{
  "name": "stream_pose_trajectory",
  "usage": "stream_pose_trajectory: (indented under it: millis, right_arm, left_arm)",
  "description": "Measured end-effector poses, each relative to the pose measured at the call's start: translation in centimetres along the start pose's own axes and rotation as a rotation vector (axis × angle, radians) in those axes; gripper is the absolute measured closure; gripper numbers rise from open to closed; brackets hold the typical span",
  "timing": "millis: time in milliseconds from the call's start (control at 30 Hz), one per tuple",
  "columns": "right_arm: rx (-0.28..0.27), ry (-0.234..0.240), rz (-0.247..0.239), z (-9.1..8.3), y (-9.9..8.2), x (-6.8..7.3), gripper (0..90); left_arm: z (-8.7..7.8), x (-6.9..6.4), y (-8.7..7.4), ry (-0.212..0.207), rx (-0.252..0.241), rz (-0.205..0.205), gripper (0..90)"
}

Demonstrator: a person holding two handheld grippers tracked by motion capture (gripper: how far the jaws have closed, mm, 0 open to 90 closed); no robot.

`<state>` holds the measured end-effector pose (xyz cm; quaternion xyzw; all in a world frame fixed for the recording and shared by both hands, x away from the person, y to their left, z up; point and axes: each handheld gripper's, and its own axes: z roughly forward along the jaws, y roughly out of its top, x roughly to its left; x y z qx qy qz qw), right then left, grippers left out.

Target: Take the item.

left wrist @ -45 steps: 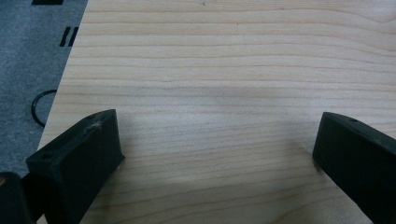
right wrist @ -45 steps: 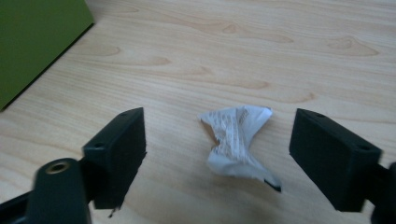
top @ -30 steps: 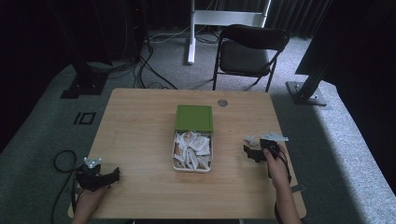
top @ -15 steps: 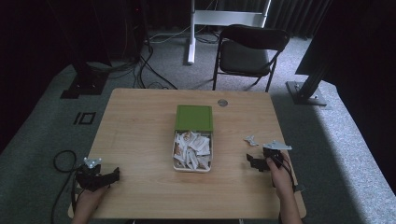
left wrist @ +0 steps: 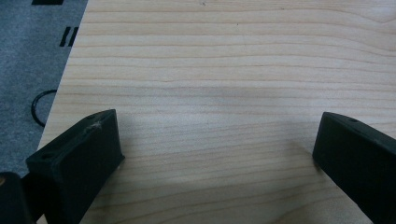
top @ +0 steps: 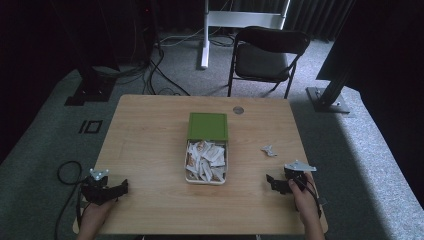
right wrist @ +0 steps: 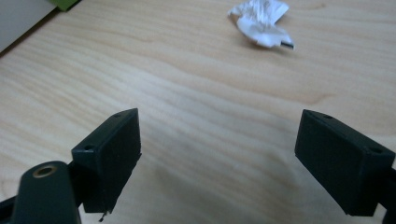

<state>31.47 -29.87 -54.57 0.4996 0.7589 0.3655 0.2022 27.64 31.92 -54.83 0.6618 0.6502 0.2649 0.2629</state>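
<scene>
Nearest me, both hands rest at the worktop's (top: 150, 120) front edge: the left gripper (top: 114, 189) with jaws spread over bare wood, the right gripper (top: 274, 182) likewise wide apart and holding nothing. Just beyond the right one lies a crumpled white wrapper (top: 268, 150), probably featherlight and soft, best pinched across its middle. Farther in, the open green tin (top: 207, 126) holds more packets.

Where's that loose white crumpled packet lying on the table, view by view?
High view: the crumpled packet lies on bare wood right of the tray, ahead of the right gripper.
Right gripper view: crumpled packet at top, right of centre, beyond the open jaws.
Left gripper view: not in it.
Shared landmark: the green lid, whose corner shows at top left in the right gripper view.
</scene>
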Motion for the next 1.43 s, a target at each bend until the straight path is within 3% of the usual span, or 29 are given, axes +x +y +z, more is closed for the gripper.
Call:
stream_pose_trajectory:
  millis: [300,567,1233,1433]
  right_arm:
    - [0.051,0.007,-0.069,-0.8,-1.5,0.4,14.2]
    - [0.041,0.037,-0.103,-1.3,-2.2,0.7,14.2]
    - [0.051,0.227,-0.283,-2.3,-3.2,0.9,12.4]
    - [0.052,0.247,-0.300,-2.5,-3.3,0.8,12.4]
  left_arm:
    - [0.0,0.0,0.0,0.000,0.001,0.001,1.6]
    - [0.0,0.0,0.0,0.000,0.001,0.001,1.6]
    - [0.0,0.0,0.0,0.000,0.001,0.001,1.6]
    - [0.0,0.0,0.0,0.000,0.001,0.001,1.6]
